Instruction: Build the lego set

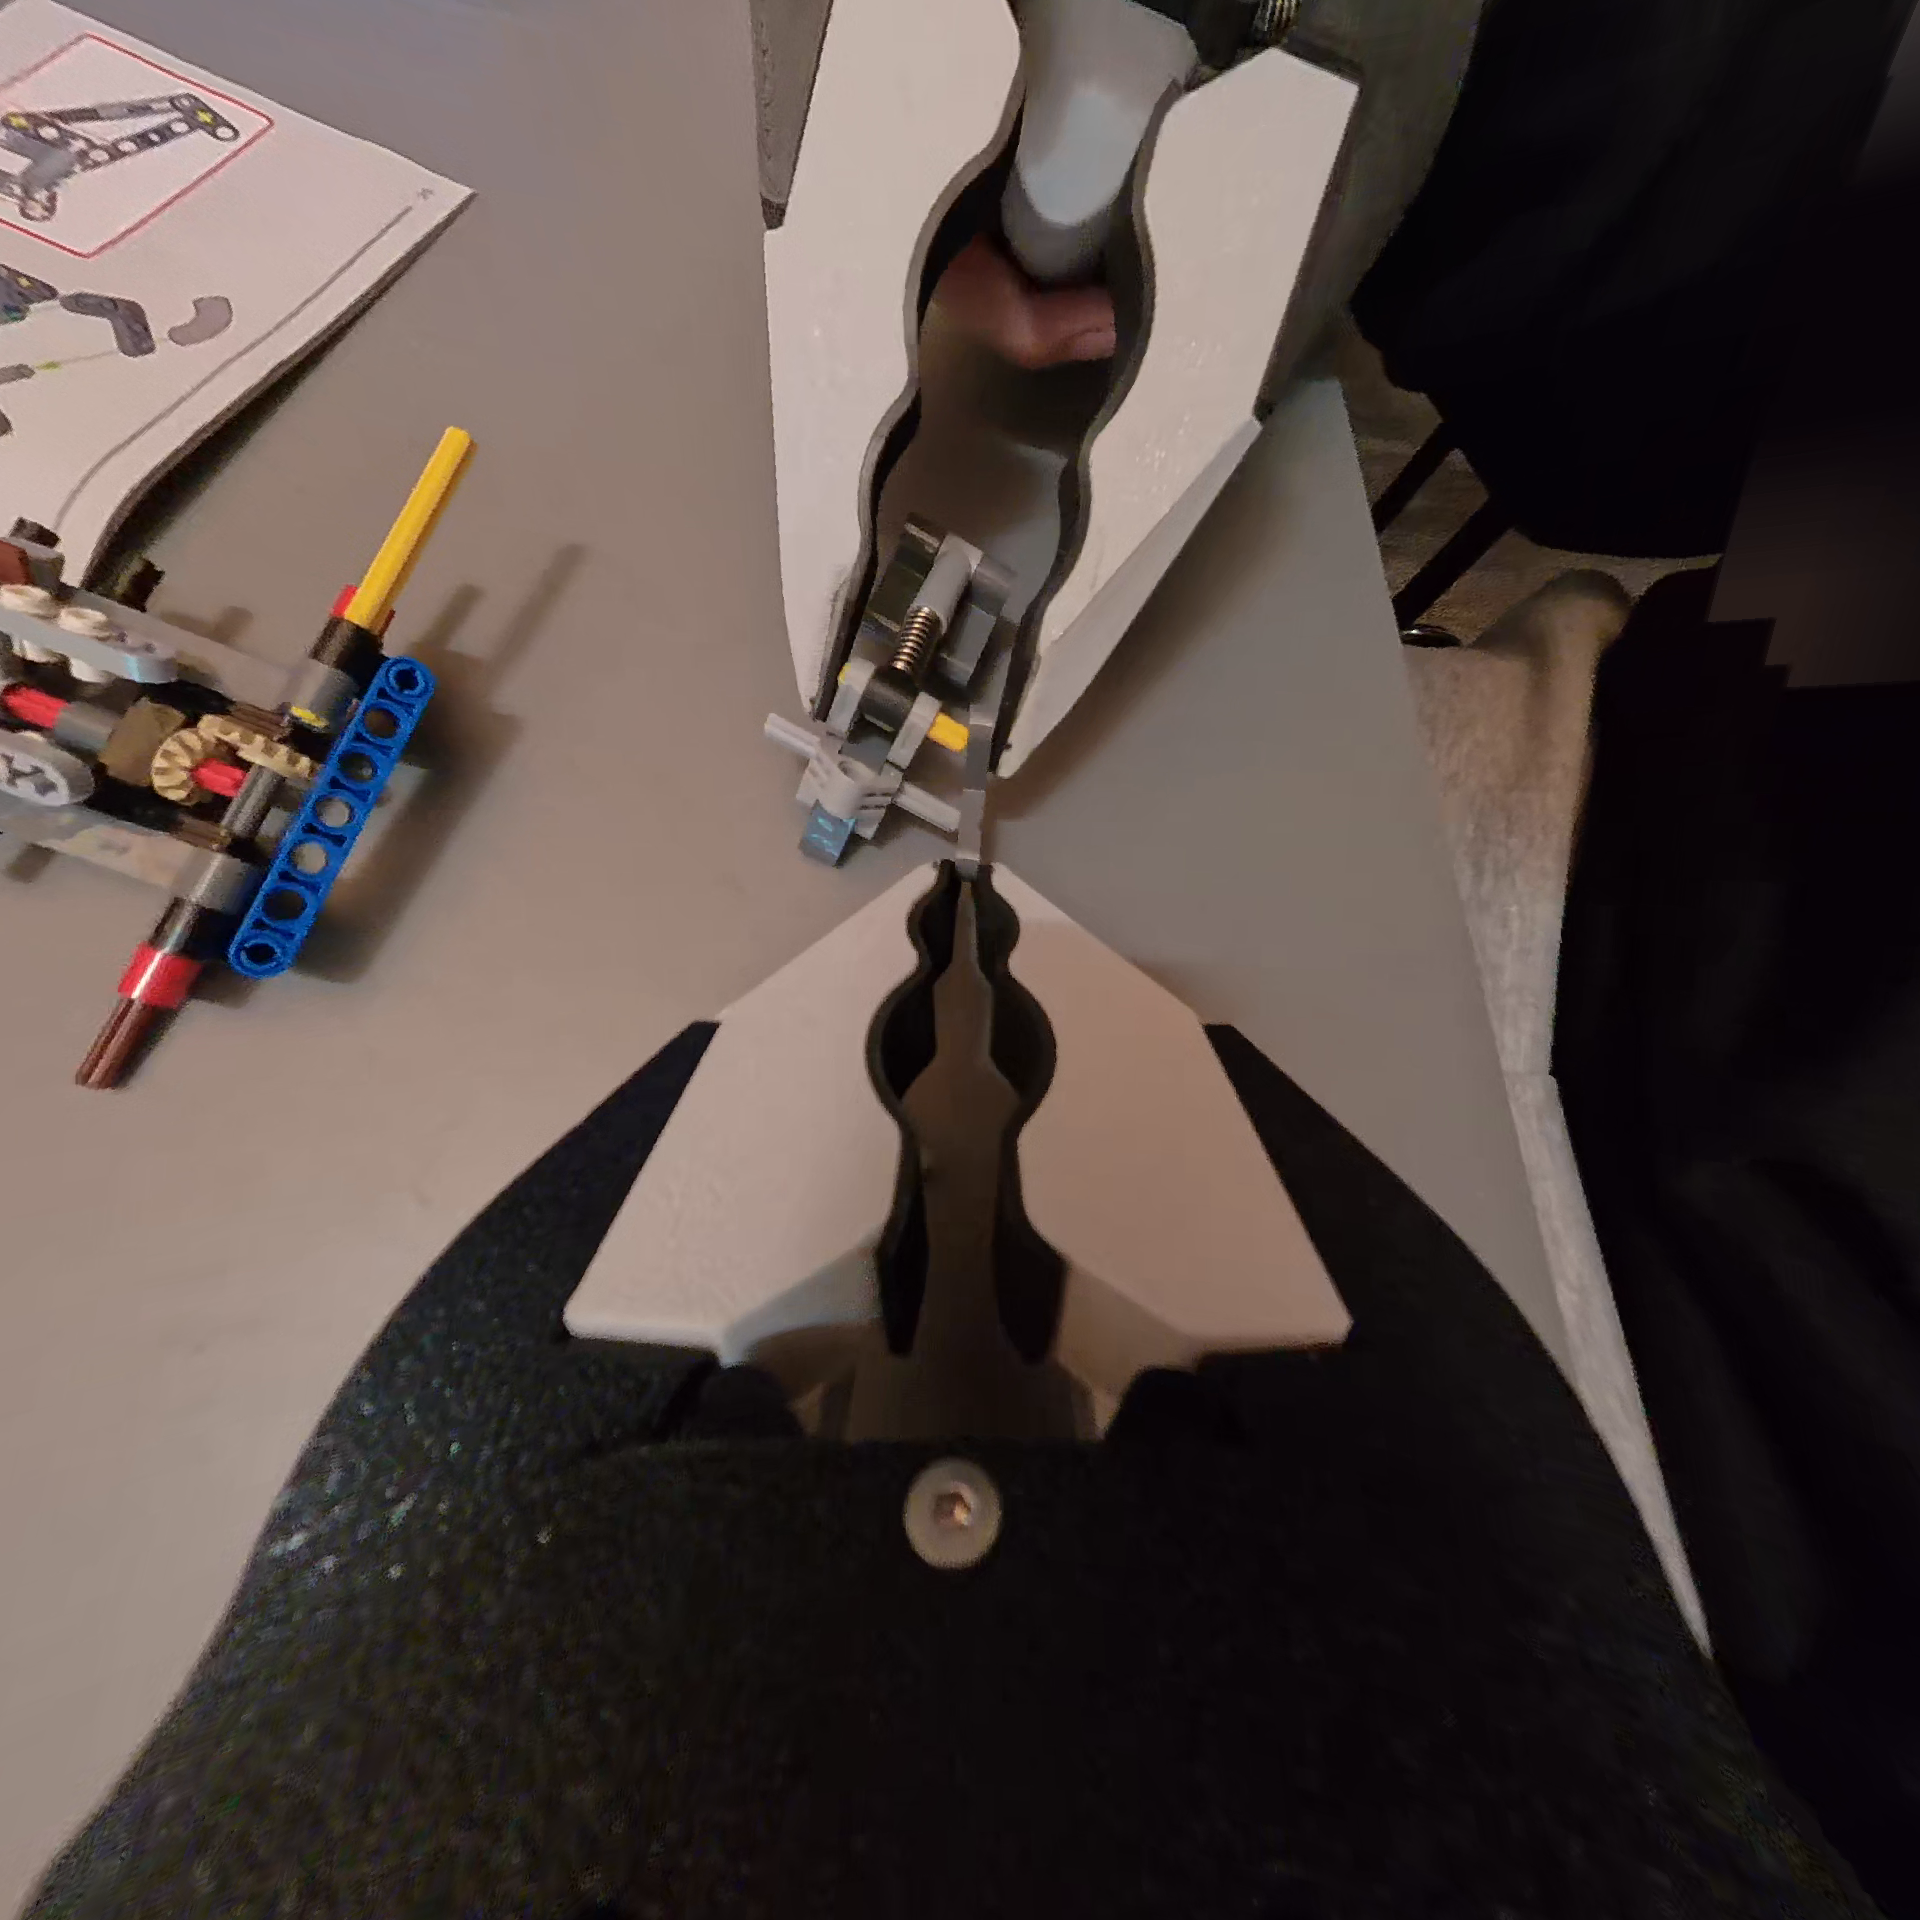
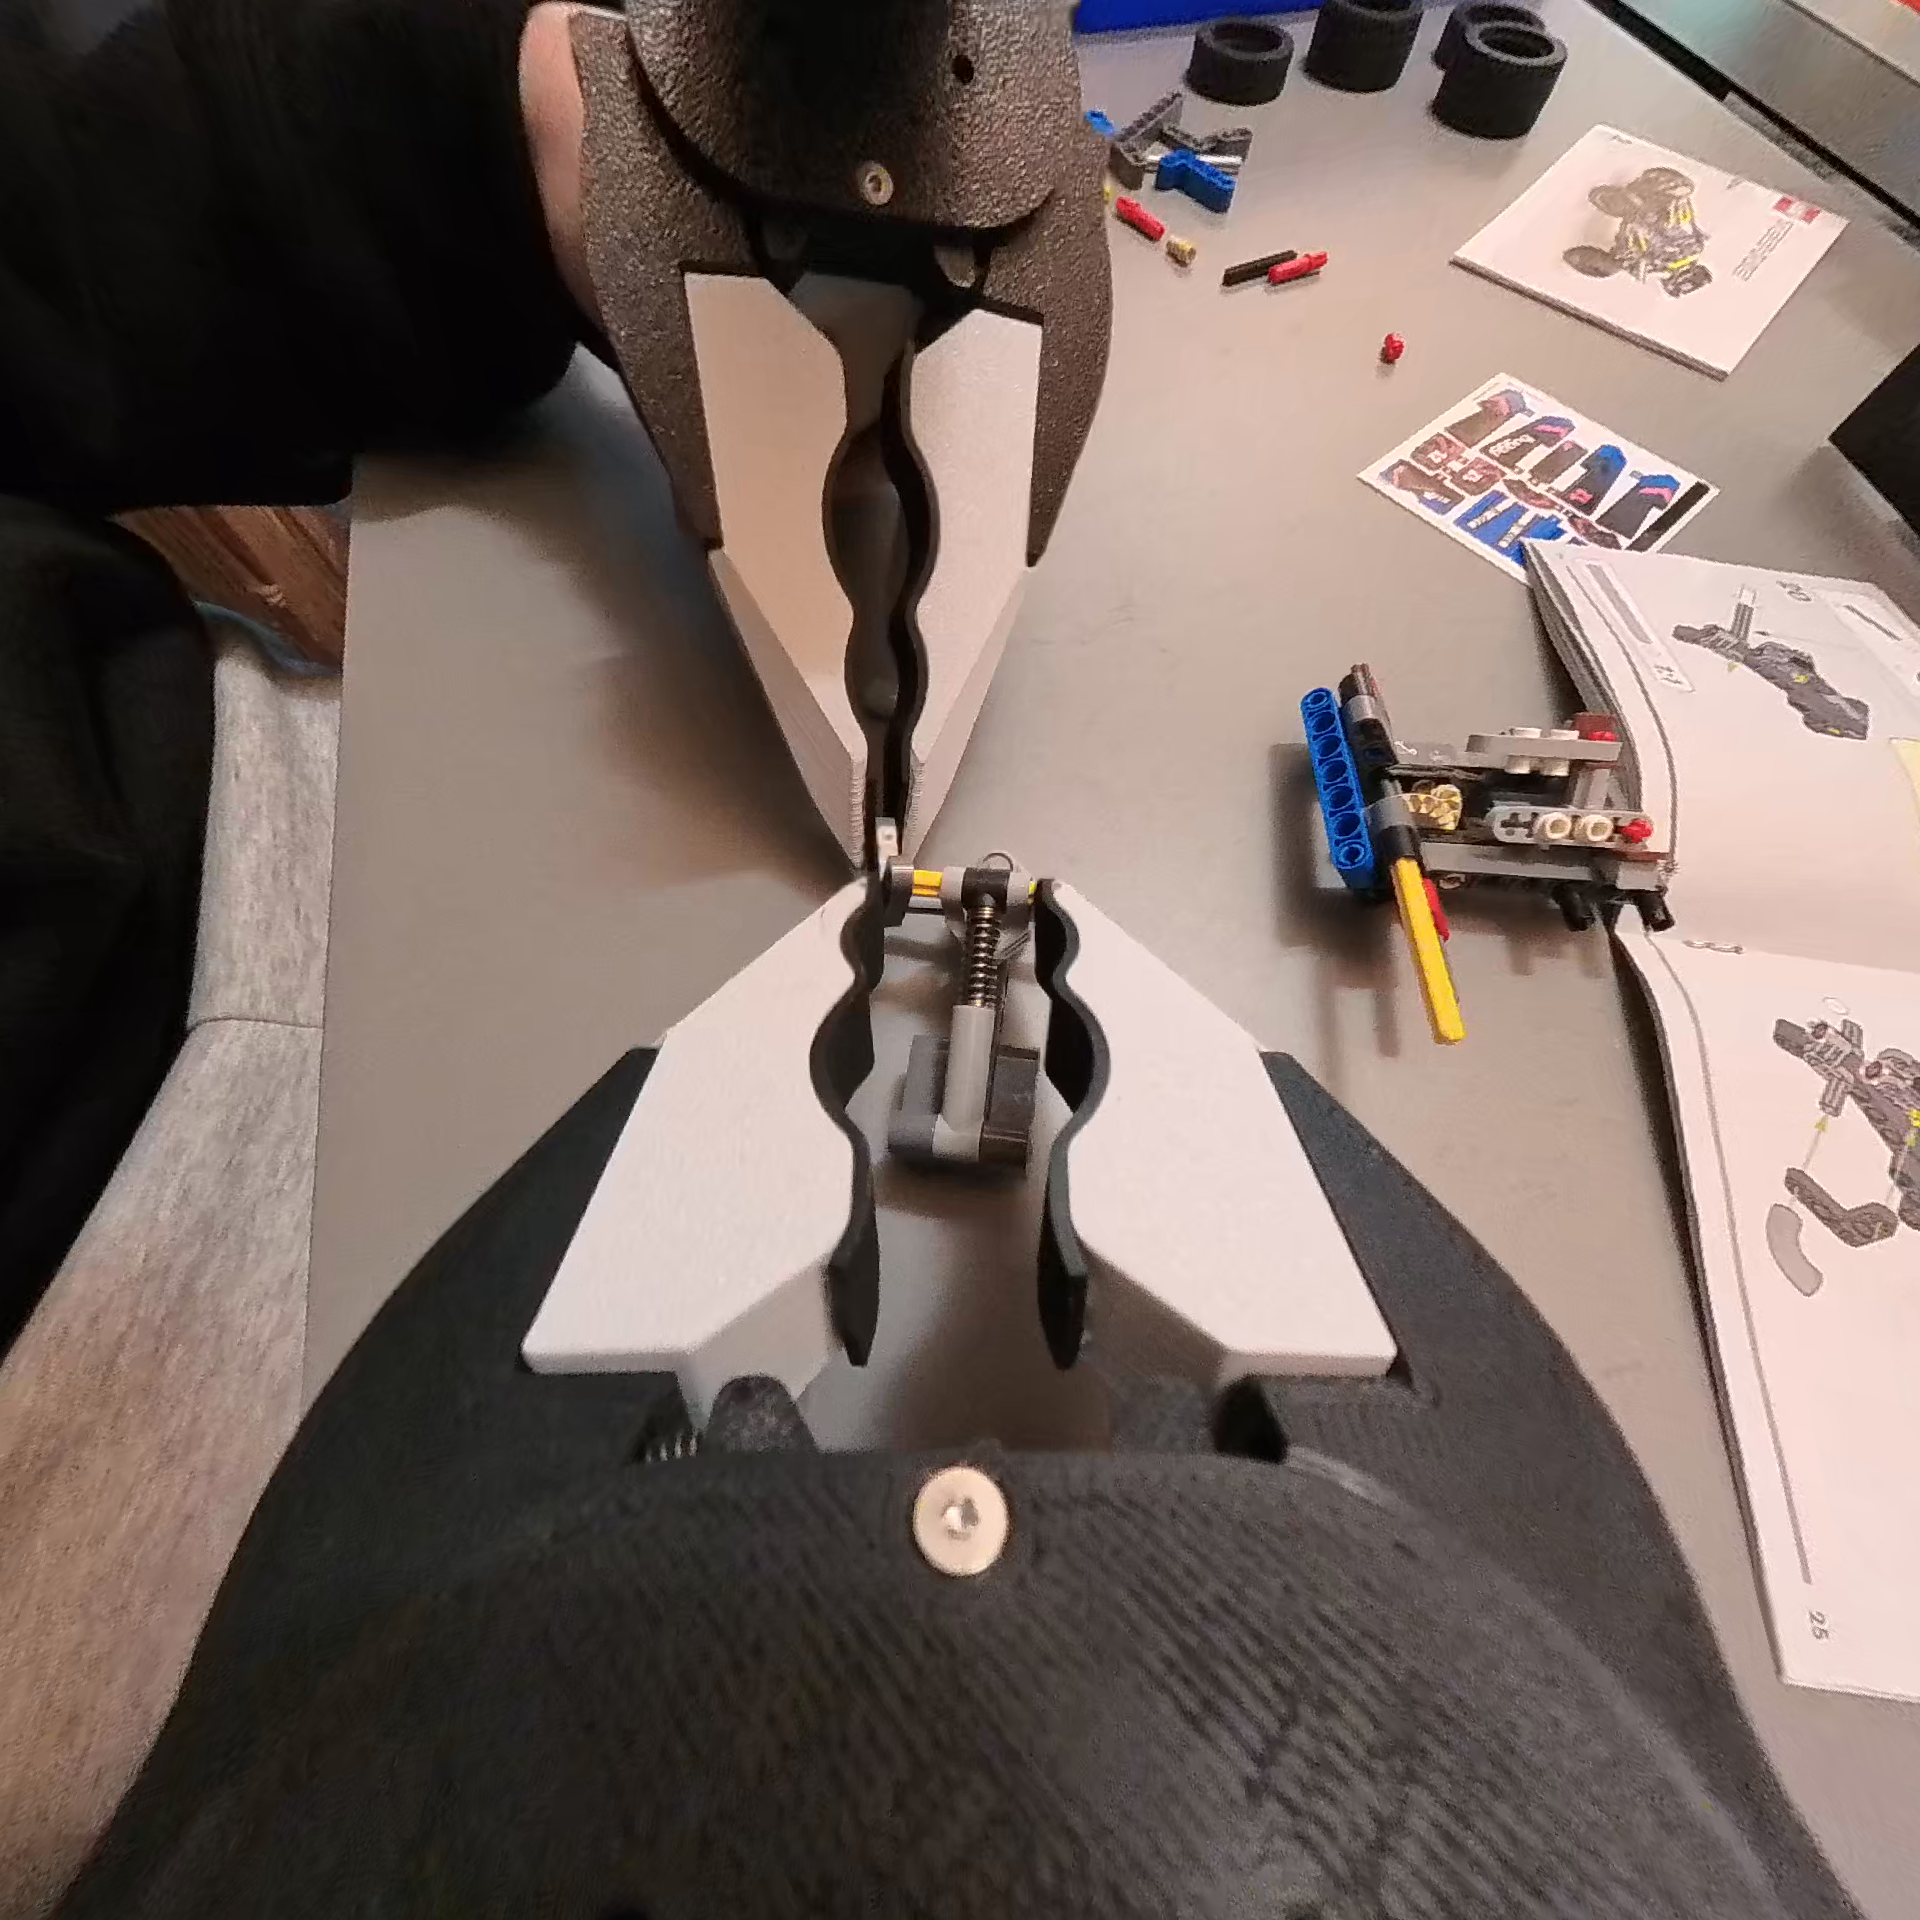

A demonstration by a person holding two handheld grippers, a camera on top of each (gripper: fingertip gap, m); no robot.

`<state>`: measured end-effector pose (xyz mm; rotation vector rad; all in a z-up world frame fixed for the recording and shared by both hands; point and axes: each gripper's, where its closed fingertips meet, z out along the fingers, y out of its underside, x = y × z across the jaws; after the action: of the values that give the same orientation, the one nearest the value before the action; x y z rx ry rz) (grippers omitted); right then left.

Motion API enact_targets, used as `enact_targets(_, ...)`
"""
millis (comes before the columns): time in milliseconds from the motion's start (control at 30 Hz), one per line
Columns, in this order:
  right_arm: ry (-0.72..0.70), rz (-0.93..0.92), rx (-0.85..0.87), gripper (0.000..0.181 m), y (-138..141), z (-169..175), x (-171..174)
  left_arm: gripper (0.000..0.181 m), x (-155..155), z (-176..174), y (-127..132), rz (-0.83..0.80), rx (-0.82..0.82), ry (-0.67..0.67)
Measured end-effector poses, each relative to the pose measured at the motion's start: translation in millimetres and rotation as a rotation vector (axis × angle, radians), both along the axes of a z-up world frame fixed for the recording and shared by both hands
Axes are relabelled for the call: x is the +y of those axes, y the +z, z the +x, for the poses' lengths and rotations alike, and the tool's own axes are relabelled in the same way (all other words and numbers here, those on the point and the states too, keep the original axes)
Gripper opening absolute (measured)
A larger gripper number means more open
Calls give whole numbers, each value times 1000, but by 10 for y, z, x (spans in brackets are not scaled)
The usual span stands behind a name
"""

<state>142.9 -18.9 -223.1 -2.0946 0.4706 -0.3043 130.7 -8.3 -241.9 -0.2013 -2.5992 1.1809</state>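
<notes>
My right gripper (image 2: pixel 956 894) grasps the small grey spring sub-assembly (image 2: pixel 961 1049), its fingers clamped on the sides, with the yellow axle (image 2: pixel 920 883) crossing at the tips. My left gripper (image 1: pixel 961 868) is clenched on a thin light-grey piece (image 1: pixel 971 821), tip to tip with the other gripper, the piece meeting the axle end; whether it is seated I cannot tell. Both are held above the grey table (image 2: pixel 1195 727). Out to the right lies the main chassis build (image 2: pixel 1496 810) with its blue beam (image 2: pixel 1335 779), against the open instruction booklet (image 2: pixel 1766 790). Farther off are the sticker sheet (image 2: pixel 1538 478), loose pins (image 2: pixel 1273 265) and black tyres (image 2: pixel 1242 62). Risks, as I judge: the grip on the piece is very thin, so a skewed push could twist it out and drop it, and pushing too hard could slide the axle through the sub-assembly.
</notes>
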Motion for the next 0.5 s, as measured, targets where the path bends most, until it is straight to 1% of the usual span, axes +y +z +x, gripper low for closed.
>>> enact_targets(167, 10, 3, 9, 27, -3, -13, 6, 1, 36, -20, -6, 62, 60, -29)
enact_targets(200, 12, 0, 8, 31, -4, -18, -7, 1, 51, -23, -6, 77, 60, -41)
enact_targets(233, 6, -10, 3, 41, -14, -16, -40, 1, 60, -10, -1, 80, 45, -47)
enact_targets(267, 0, -26, 2, 44, -26, -20, -85, 1, 67, 0, 12, 76, 33, -54)
enact_targets(333, -2, -42, 15, 40, -21, -56, -144, 1, 85, -7, 50, 60, 36, -73)
enact_targets(400, -19, -24, -8, 29, 51, -44, -152, 0, 77, 16, 75, 46, 39, -72)
enact_targets(500, -56, -20, -24, 20, 74, 13, -138, 0, 55, 56, 68, 48, 33, -80)
